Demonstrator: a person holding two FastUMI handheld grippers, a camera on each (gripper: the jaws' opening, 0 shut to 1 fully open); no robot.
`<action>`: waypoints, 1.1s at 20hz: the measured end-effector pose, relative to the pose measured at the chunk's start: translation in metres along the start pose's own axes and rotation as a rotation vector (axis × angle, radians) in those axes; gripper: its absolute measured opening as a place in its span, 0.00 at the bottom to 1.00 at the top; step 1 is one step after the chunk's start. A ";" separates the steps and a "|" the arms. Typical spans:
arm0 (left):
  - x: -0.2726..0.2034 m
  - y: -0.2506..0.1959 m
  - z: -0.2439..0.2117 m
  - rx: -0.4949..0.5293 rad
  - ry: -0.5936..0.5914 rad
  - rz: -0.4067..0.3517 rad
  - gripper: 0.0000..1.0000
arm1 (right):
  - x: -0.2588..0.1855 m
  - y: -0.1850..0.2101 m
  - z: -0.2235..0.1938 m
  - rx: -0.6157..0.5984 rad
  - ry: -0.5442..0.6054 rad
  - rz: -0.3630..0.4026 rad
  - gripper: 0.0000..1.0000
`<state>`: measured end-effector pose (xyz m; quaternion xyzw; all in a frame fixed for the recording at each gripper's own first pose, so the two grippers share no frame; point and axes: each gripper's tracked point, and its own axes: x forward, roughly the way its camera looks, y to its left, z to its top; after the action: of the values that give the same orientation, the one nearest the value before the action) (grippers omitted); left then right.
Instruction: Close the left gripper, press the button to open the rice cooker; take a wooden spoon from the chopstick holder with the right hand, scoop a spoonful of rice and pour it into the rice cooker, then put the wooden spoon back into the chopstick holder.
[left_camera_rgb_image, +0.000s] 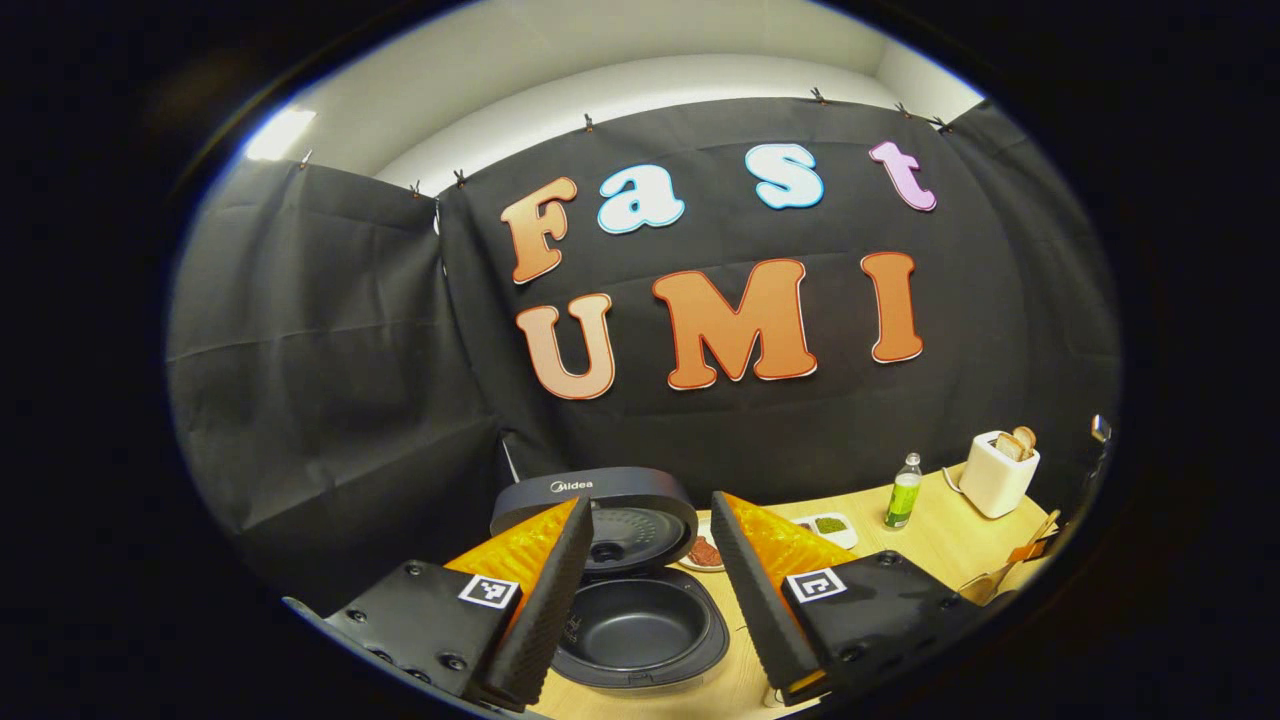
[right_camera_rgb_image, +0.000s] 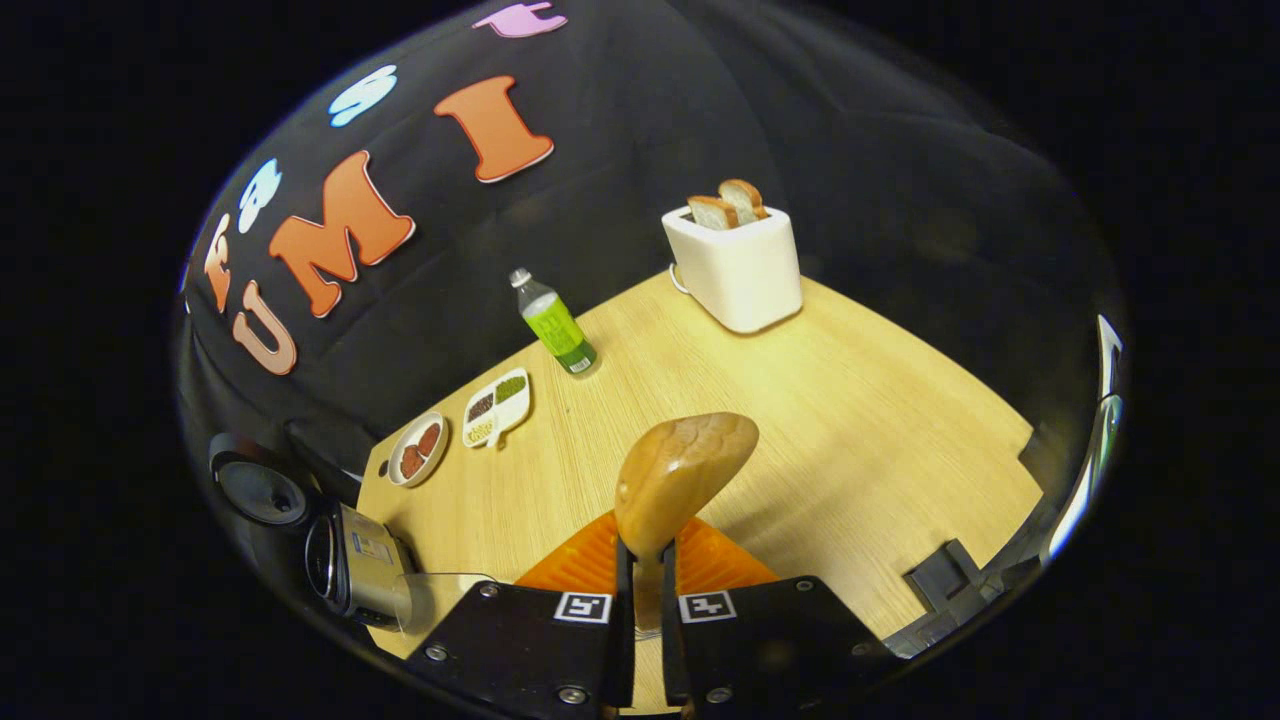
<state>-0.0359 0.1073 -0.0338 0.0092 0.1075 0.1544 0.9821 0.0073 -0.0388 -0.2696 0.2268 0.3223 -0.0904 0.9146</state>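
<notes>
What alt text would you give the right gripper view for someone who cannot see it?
The right gripper, jaws shut on a wooden spoon, holds its bowl up above a light wooden table. Farther back stand a white toaster with two bread slices and a green bottle; the open rice cooker sits at the left edge.

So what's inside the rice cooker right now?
The rice cooker stands open, lid up. Its dark inner pot looks bare, with no rice on the visible floor. The left gripper's fingers cover the pot's edges on both sides.
</notes>
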 end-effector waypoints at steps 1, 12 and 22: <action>0.000 0.004 -0.001 0.000 -0.004 0.009 0.74 | -0.007 0.004 0.006 -0.004 -0.021 0.001 0.11; 0.031 0.034 -0.027 -0.029 0.012 -0.041 0.93 | -0.059 0.110 -0.007 -0.076 -0.080 0.142 0.11; 0.062 0.069 -0.052 0.023 0.029 -0.149 0.93 | -0.027 0.143 -0.087 -0.370 -0.115 -0.077 0.10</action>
<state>-0.0097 0.1916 -0.0936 0.0104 0.1240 0.0795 0.9890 -0.0170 0.1291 -0.2611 0.0367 0.2889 -0.0773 0.9535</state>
